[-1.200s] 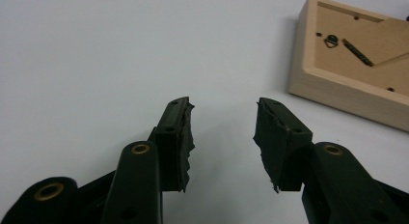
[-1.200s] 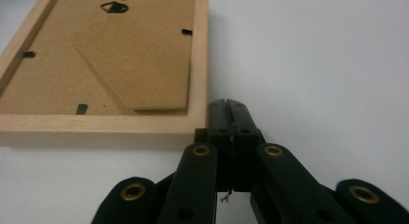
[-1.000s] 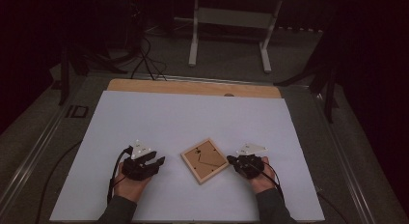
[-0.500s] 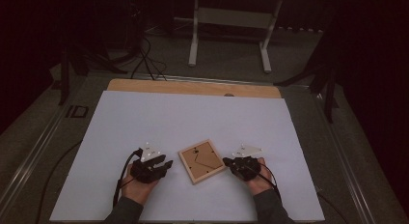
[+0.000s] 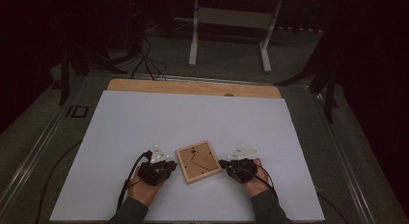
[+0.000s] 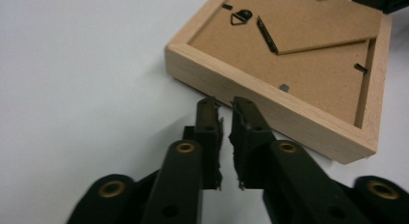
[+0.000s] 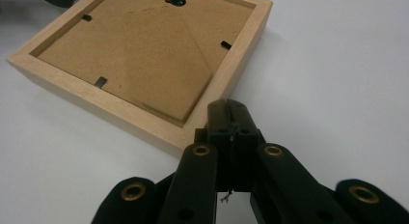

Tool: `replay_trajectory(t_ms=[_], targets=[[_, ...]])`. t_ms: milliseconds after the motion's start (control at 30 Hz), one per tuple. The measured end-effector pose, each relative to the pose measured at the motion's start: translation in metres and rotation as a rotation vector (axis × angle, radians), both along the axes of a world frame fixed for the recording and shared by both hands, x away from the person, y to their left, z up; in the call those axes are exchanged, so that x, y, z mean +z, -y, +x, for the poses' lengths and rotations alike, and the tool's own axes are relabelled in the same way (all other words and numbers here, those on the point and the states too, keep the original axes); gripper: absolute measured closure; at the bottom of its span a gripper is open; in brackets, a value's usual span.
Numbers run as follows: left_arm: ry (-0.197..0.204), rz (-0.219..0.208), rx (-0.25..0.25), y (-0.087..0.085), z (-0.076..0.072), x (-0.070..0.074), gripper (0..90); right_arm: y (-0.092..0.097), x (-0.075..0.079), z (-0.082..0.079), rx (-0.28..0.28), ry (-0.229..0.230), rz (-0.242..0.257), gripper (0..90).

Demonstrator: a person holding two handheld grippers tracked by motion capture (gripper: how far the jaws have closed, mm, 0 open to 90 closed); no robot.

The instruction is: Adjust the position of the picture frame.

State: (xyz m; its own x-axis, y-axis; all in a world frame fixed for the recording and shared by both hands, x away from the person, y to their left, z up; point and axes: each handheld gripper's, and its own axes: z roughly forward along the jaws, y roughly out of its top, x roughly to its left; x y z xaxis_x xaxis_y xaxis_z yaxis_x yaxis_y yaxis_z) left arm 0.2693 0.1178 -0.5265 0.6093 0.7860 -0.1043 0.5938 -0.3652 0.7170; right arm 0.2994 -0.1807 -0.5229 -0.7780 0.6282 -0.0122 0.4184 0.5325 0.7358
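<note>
A light wooden picture frame (image 5: 198, 161) lies face down on the white table top (image 5: 193, 118), its brown backing board and black hanger up. My left gripper (image 5: 172, 165) is at the frame's left side. In the left gripper view its jaws (image 6: 225, 104) have just been closing to a thin slit with nothing between them, tips right at the frame's (image 6: 299, 64) side wall. My right gripper (image 5: 222, 163) is at the frame's right side, shut and empty. In the right gripper view its tips (image 7: 226, 108) sit by a corner of the frame (image 7: 144, 55).
The table's wooden far edge (image 5: 193, 88) runs across the back. Beyond it, on the dark floor, are a white stand (image 5: 229, 21) and cables (image 5: 144, 60). A cable (image 5: 126, 185) trails from the left gripper toward the front edge.
My left hand has slid right, up to the frame, and its jaws have narrowed. The frame has shifted slightly left. The right hand has hardly moved.
</note>
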Motion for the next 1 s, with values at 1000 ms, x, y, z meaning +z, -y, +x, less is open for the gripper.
replay_trajectory(t_ms=[1000], targets=[[-0.008, -0.018, 0.067, 0.008, 0.028, -0.005, 89.7, -0.008, 0.003, -0.006, 0.033, 0.009, 0.006, 89.9]])
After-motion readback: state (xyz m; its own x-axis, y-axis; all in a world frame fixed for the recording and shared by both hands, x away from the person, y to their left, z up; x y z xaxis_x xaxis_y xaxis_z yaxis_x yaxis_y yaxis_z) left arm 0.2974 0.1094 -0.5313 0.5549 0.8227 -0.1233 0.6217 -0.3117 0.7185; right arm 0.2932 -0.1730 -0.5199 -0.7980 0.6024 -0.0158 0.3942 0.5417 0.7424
